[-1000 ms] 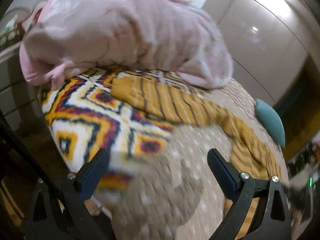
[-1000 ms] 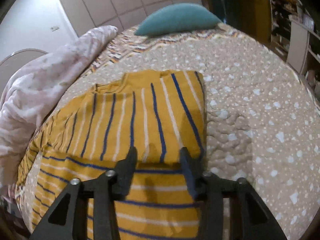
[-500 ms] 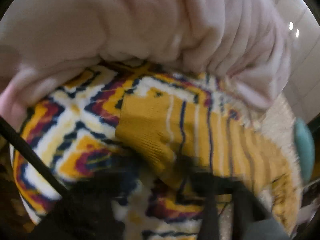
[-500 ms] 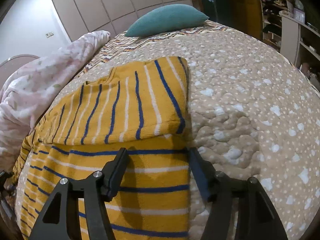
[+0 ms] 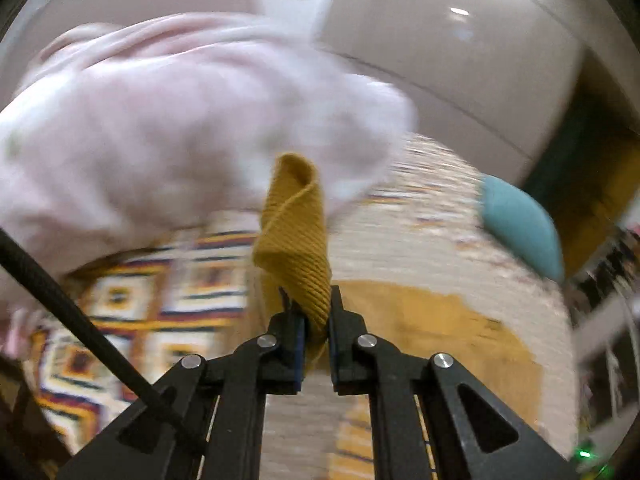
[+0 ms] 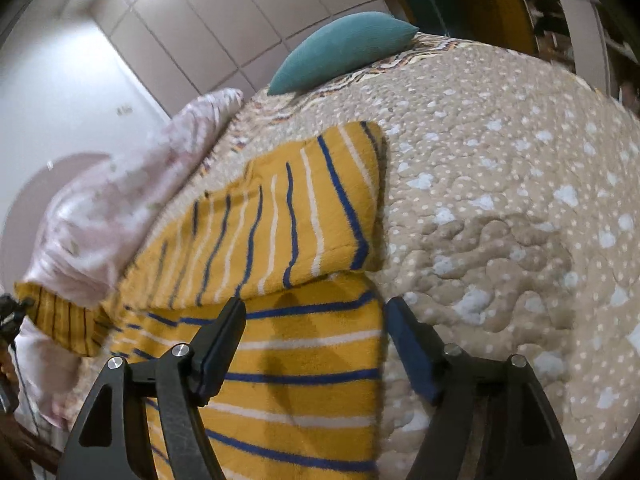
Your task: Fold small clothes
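A mustard-yellow sweater [image 6: 304, 264] with blue and white stripes lies on the beige quilt, one sleeve folded across its body. In the left wrist view my left gripper [image 5: 310, 312] is shut on the ribbed cuff [image 5: 294, 236] of the other sleeve, which stands up lifted between the pads. The same raised sleeve [image 6: 60, 320] shows at the far left of the right wrist view. My right gripper [image 6: 316, 328] hangs just above the sweater's body near its right edge. Its jaws are opening and hold nothing.
A pink crumpled blanket [image 5: 168, 132] is heaped along the left side of the bed. A teal cushion [image 6: 340, 50] lies at the head. A patterned throw [image 5: 132, 320] covers the near left corner. White wardrobe doors [image 6: 208, 28] stand behind.
My left gripper closed on the sleeve cuff and lifted it off the bed toward the right. My right gripper let go of the folded sleeve, widened and drew back a little.
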A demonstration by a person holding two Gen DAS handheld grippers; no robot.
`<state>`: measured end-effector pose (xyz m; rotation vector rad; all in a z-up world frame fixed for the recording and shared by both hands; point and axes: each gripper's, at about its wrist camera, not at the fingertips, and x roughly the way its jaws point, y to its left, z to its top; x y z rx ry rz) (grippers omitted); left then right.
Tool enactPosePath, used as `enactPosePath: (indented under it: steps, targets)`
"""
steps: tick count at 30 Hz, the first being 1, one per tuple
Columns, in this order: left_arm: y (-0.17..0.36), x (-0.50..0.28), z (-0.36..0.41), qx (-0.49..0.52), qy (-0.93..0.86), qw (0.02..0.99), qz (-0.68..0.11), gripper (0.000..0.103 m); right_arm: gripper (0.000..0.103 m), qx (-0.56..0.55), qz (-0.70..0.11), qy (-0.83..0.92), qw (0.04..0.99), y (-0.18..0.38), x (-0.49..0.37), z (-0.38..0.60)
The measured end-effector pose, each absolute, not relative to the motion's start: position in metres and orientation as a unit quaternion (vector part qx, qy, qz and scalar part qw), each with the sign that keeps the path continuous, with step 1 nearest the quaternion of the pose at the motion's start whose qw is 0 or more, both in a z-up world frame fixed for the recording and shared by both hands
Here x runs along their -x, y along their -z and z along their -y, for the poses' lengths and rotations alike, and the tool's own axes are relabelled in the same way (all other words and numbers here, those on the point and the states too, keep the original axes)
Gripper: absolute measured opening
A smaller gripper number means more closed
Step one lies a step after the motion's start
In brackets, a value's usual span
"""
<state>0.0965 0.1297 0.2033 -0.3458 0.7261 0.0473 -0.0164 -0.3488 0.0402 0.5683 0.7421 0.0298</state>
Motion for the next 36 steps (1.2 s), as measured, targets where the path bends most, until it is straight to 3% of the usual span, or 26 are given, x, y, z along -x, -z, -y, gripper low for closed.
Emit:
enactPosePath:
  steps: [4,9,11,13,18,22,25,36]
  targets:
    - [-0.223,-0.113,-0.026,0.146,0.066,0.917,-0.365,0.009,0.076,-0.314,-0.302,0.020,0.900,-0.045,0.044,0.370]
    - [-0.206,-0.129,0.096,0.110,0.155,0.894,-0.406,0.009,0.076,-0.364,-0.285,0.013,0.886,-0.034,0.051,0.386]
    - [-0.191,-0.130,0.120,0.099,0.161,0.884,-0.427,0.017,0.077,-0.356,-0.289,0.009,0.889,-0.035,0.048,0.382]
    - [-0.171,-0.130,0.133,0.090,0.148,0.881,-0.440,0.032,0.077,-0.357,-0.290,0.006,0.888,-0.034,0.047,0.383]
    - [-0.152,-0.125,0.113,0.069,0.112,0.885,-0.447,0.035,0.078,-0.359,-0.289,0.001,0.887,-0.031,0.044,0.385]
    - [-0.150,-0.105,0.059,0.052,0.069,0.903,-0.422,0.053,0.079,-0.361,-0.289,0.000,0.887,-0.031,0.044,0.386]
    - [-0.142,-0.095,0.012,0.033,0.026,0.915,-0.400,0.059,0.079,-0.366,-0.288,0.000,0.885,-0.031,0.047,0.387]
    - [-0.066,-0.087,-0.107,0.114,-0.019,0.878,-0.465,0.059,0.079,-0.338,-0.312,0.022,0.888,-0.030,0.037,0.378]
